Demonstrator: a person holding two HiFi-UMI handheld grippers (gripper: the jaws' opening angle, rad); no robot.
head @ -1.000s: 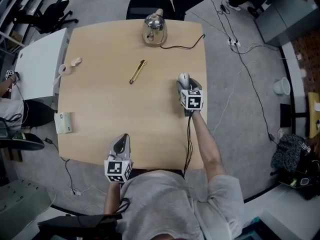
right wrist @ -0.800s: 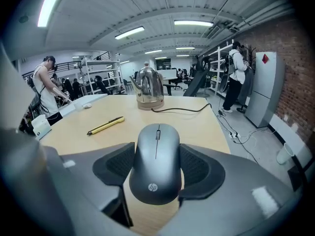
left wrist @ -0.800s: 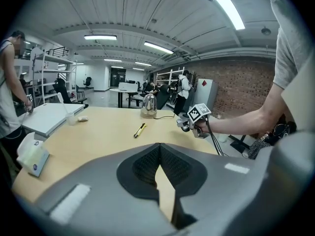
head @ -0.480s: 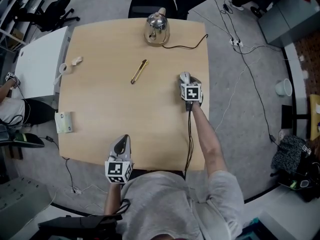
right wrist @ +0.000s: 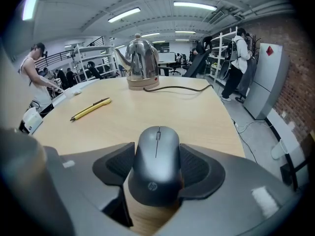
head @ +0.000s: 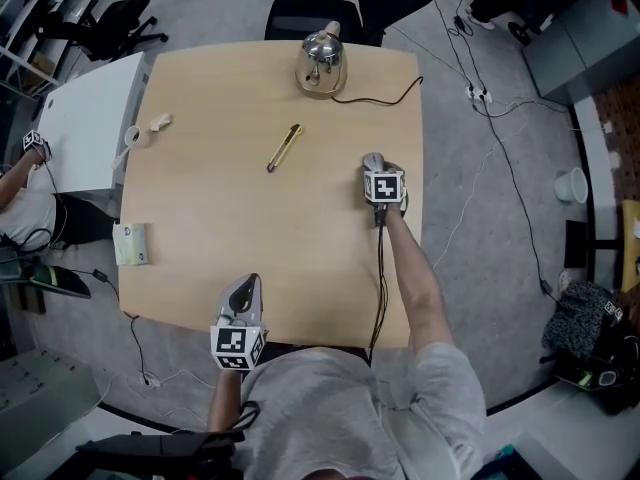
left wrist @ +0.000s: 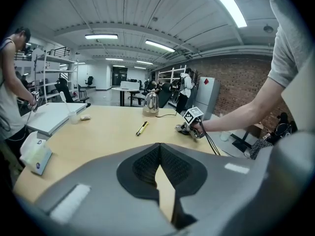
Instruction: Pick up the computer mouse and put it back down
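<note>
Right gripper view: the right gripper point(right wrist: 156, 154) is clamped on the mouse point(right wrist: 156, 168), low over the table point(right wrist: 197, 112). The put-down step seems in hand, and next the jaws must open. The left gripper point(left wrist: 160, 149) is closed and empty.

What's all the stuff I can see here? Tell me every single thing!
table: one, light wood, centre.
kettle: one, silver, table's far edge.
cord: one, black, from kettle toward right edge.
pen: one, yellow, mid-table.
mouse: one, grey, near right edge, gripped.
cup: one, whitish, left edge.
packet: one, pale green, left edge, nearer.
chair: one, black, behind the kettle.
left claw: one, grey, near edge, shut, empty.
right claw: one, grey, closed on the mouse.
</note>
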